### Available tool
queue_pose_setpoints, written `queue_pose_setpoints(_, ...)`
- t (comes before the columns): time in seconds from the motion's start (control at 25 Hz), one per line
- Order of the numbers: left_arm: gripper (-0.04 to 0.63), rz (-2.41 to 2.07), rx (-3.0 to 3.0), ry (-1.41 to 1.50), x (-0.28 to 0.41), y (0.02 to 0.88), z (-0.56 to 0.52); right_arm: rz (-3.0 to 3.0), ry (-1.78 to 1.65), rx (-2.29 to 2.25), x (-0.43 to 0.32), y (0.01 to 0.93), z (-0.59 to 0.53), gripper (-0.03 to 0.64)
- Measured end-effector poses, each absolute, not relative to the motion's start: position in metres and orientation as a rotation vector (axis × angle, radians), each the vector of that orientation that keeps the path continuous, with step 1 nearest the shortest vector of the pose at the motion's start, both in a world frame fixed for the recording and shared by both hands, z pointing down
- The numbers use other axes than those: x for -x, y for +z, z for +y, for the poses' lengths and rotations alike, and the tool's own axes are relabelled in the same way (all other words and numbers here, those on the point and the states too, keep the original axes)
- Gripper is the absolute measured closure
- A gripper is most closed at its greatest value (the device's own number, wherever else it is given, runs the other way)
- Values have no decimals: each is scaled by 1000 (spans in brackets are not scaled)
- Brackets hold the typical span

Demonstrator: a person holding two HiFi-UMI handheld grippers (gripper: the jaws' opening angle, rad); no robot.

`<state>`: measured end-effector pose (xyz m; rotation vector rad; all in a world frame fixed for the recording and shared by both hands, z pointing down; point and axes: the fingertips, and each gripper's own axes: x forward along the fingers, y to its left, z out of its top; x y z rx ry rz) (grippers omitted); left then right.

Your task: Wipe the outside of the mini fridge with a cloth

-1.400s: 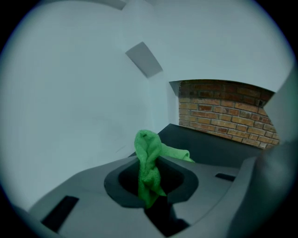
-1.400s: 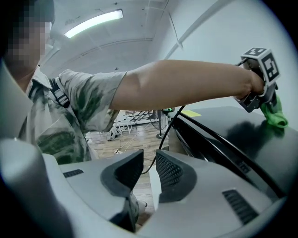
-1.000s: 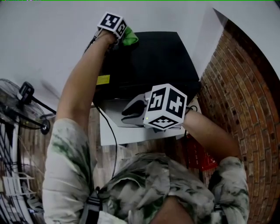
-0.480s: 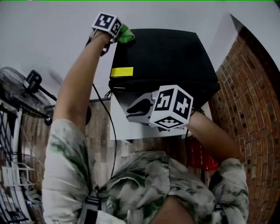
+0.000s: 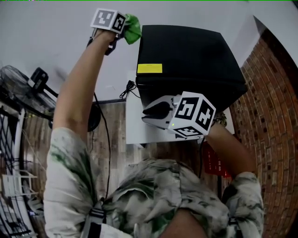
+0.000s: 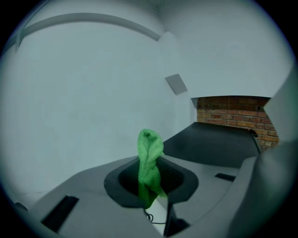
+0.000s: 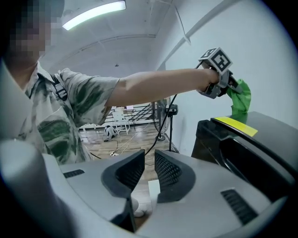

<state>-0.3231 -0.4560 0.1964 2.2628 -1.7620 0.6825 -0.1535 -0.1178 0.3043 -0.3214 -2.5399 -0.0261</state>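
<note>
Lit softly from above by a long ceiling lamp (image 7: pixel 95 14), glaring white at the far left in the right gripper view. Cool, greyish and rather dim in the head view. Little shine on the black fridge (image 5: pixel 186 51). Strongly bent at the edges, with dark round borders in both gripper views. Soft up close, sharper on the green cloth (image 6: pixel 149 158).

place: bare workroom (studio-like); signs: brick wall (image 5: pixel 274 107); plank floor (image 5: pixel 114 128); standing fan (image 5: pixel 28 93); ceiling tube light (image 7: pixel 95 14)
</note>
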Motion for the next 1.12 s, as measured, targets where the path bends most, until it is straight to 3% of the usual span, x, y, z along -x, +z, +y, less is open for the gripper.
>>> queue_pose_setpoints(0.56, 517, -1728, -2487, 502, 317, 179, -374, -2580, 1, 151, 146, 312, -96, 536)
queue_pose_setpoints(1.12, 517, -1664, -2546, 440, 296, 235, -274, -2636, 20, 17, 108, 322, -63, 537)
